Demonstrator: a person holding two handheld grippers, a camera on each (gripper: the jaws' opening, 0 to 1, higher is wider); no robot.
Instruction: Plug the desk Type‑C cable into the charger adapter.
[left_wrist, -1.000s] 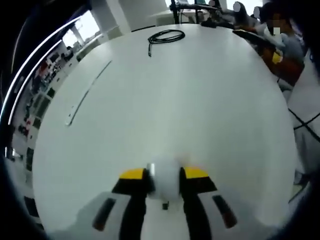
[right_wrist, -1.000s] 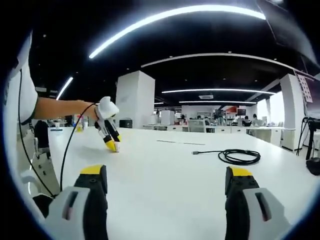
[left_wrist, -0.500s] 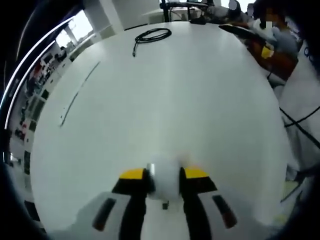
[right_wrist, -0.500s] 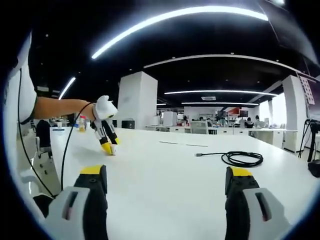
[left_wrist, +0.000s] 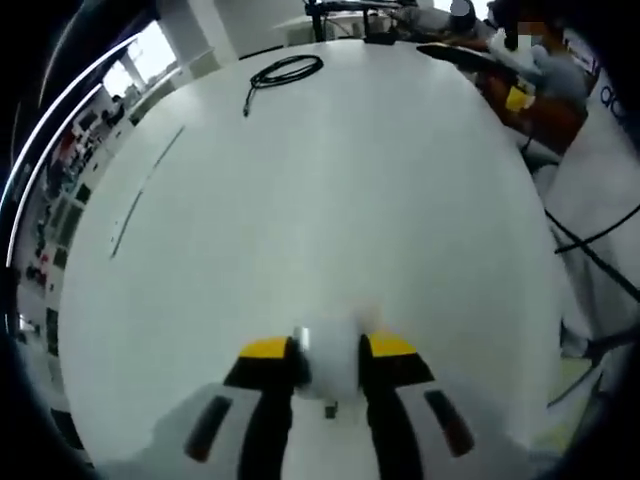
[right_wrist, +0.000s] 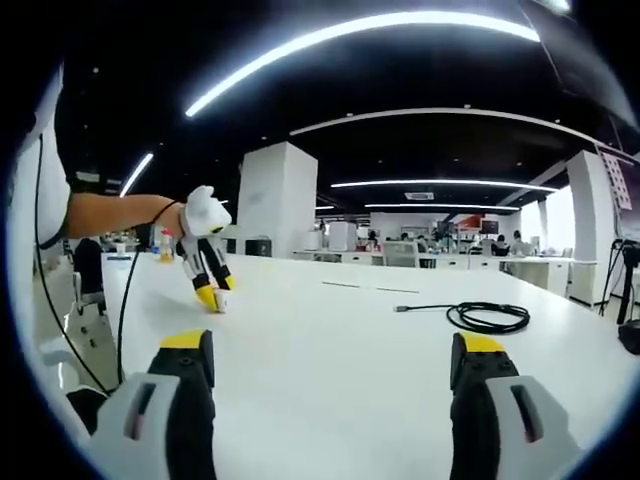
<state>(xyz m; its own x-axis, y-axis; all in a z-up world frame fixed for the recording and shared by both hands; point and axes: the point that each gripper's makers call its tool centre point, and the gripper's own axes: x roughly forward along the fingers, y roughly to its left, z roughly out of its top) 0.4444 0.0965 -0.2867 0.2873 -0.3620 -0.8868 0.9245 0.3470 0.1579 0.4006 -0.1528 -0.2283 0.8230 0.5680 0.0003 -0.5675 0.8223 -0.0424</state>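
Note:
In the left gripper view my left gripper (left_wrist: 328, 347) is shut on a white charger adapter (left_wrist: 328, 360), held just above the white desk (left_wrist: 350, 200). A coiled black Type-C cable (left_wrist: 285, 70) lies far off at the desk's top edge. In the right gripper view my right gripper (right_wrist: 330, 345) stands open with nothing between its yellow-tipped fingers, low over the desk (right_wrist: 340, 340). The same cable (right_wrist: 485, 316) lies ahead to the right, its plug end pointing left. The left gripper (right_wrist: 208, 292) shows at the left, held by a person's arm, with the adapter at its tips.
A thin dark line (left_wrist: 145, 190) marks the desk surface at the left. People sit at a table's far right edge (left_wrist: 530, 70). An office with white pillars (right_wrist: 275, 200) and other desks stretches behind. A black stand (right_wrist: 625, 280) is at the right edge.
The left gripper has drawn back with the adapter; the cable now sits farther up and left in its view. In the right gripper view it has shifted slightly left. The right gripper stayed still.

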